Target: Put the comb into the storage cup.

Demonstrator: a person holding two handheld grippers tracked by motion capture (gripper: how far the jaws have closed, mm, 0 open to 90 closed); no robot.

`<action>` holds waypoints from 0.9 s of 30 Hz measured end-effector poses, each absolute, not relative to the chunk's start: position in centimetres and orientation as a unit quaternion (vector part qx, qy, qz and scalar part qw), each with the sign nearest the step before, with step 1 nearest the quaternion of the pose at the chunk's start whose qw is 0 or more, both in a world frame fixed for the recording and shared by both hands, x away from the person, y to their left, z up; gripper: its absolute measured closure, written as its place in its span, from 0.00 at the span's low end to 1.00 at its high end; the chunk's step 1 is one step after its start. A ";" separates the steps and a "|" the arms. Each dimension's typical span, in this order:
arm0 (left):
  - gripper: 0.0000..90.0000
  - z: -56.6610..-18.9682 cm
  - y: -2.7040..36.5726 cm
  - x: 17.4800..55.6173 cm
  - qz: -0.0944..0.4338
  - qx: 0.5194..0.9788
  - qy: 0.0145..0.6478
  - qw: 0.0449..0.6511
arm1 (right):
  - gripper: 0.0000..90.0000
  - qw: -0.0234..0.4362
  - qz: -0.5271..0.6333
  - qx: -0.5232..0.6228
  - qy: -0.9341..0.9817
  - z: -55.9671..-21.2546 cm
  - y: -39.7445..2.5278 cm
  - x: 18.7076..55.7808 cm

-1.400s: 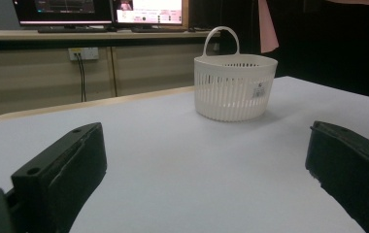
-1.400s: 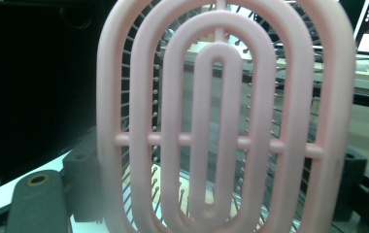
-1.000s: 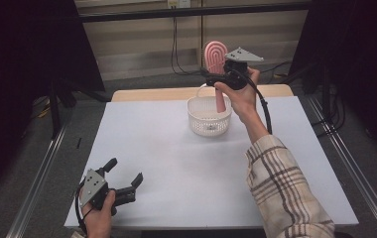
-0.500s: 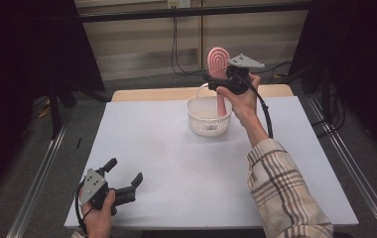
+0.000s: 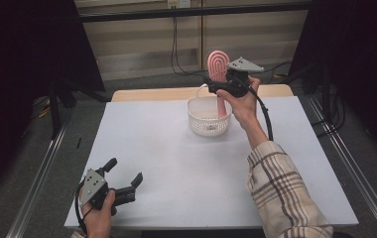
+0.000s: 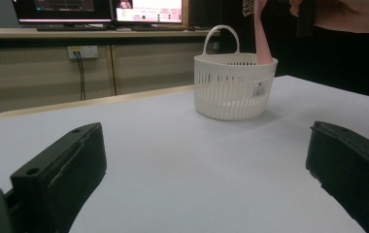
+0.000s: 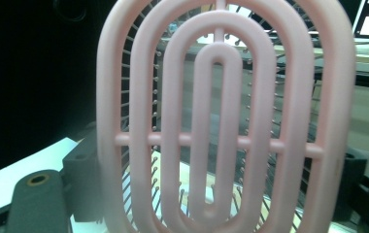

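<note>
From the high view, my right gripper (image 5: 219, 85) is raised over the basket (image 5: 208, 117) at the far middle of the table (image 5: 176, 163), jaws closed on the pink brush (image 5: 218, 64) — the brush stands upright, its handle reaching down into the basket. My left gripper (image 5: 125, 182) rests near the table's near left corner, jaws spread wide, nothing between them.

In the left gripper view, the basket (image 6: 235, 87) stands well ahead of my open jaws, the brush handle (image 6: 261, 34) rising from it.

In the right gripper view, the brush (image 7: 226, 121) head stands close up — bristles behind its oval ribs.
</note>
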State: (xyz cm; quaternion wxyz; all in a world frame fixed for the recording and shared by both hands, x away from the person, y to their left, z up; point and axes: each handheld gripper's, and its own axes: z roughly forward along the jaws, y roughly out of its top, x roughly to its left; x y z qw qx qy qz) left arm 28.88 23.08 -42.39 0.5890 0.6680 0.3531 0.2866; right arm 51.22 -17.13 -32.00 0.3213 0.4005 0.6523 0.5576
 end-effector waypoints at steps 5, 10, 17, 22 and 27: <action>0.01 -42.4 23.1 28.9 0.287 0.668 0.352 0.590 | 0.21 0.315 0.560 0.406 0.650 -32.9 -17.4 51.0; 0.01 -42.4 23.1 28.9 0.287 0.668 0.352 0.590 | 0.21 0.324 0.556 0.403 0.651 -32.9 -17.5 50.7; 0.01 -42.4 23.1 28.9 0.286 0.669 0.352 0.589 | 0.21 0.326 0.553 0.406 0.650 -33.2 -17.8 50.7; 0.01 -42.4 23.1 28.9 0.287 0.669 0.351 0.588 | 0.21 0.325 0.552 0.407 0.651 -33.6 -17.8 50.8; 0.01 -42.4 23.1 28.9 0.287 0.670 0.351 0.588 | 0.21 0.328 0.545 0.410 0.654 -34.1 -17.7 50.8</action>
